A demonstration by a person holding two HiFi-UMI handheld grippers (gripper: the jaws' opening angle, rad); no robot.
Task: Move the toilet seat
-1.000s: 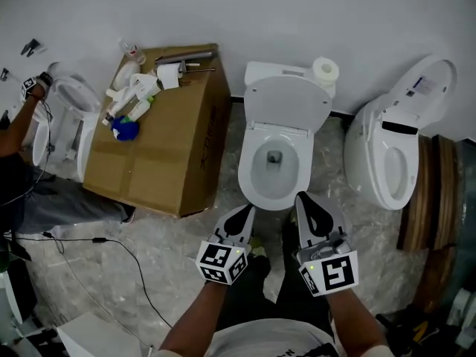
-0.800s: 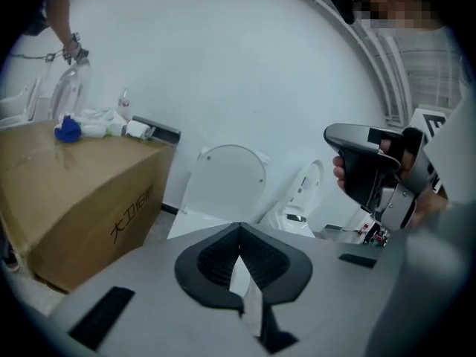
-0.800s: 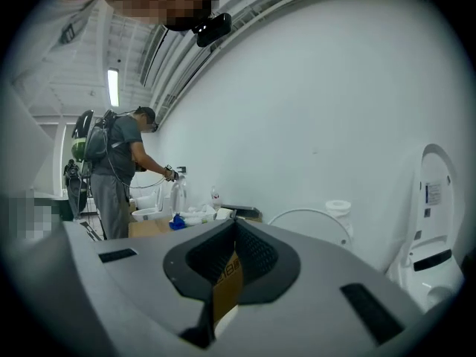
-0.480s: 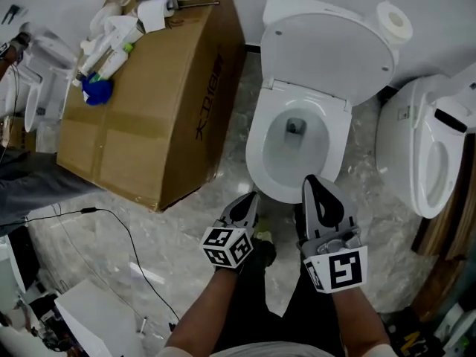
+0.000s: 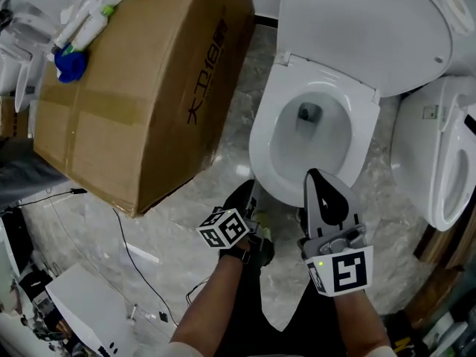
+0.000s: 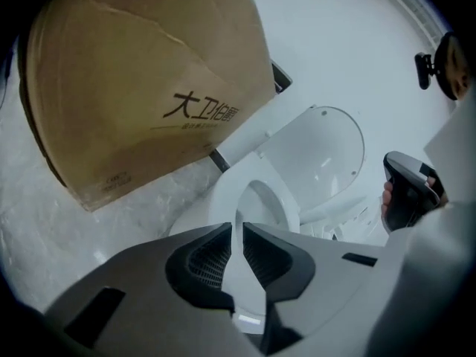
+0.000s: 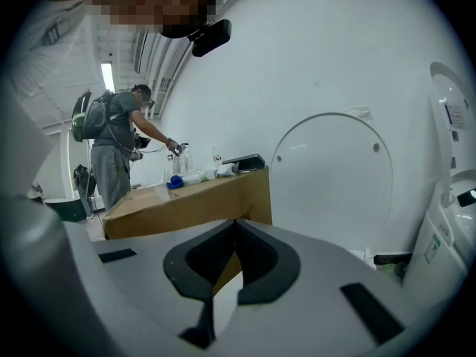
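Two grippers at the toilet seat (image 5: 259, 147).
Head view: seat down on bowl (image 5: 312, 143), lid (image 5: 372, 28) raised; left gripper (image 5: 249, 190) and right gripper (image 5: 312, 175) just beside its front. Left gripper view: jaws just opening, narrowly apart, empty. Right gripper view: jaws together, empty.

Head view closed in: toilet (image 5: 262, 158) and box (image 5: 141, 88) loom bigger. Both arms dropped toward the toilet's front. The left gripper (image 5: 248, 192) rolled, cube now tilted; jaws just cracked open to a slit, nothing between. The right gripper (image 5: 315, 175) tip now overlaps the rim.
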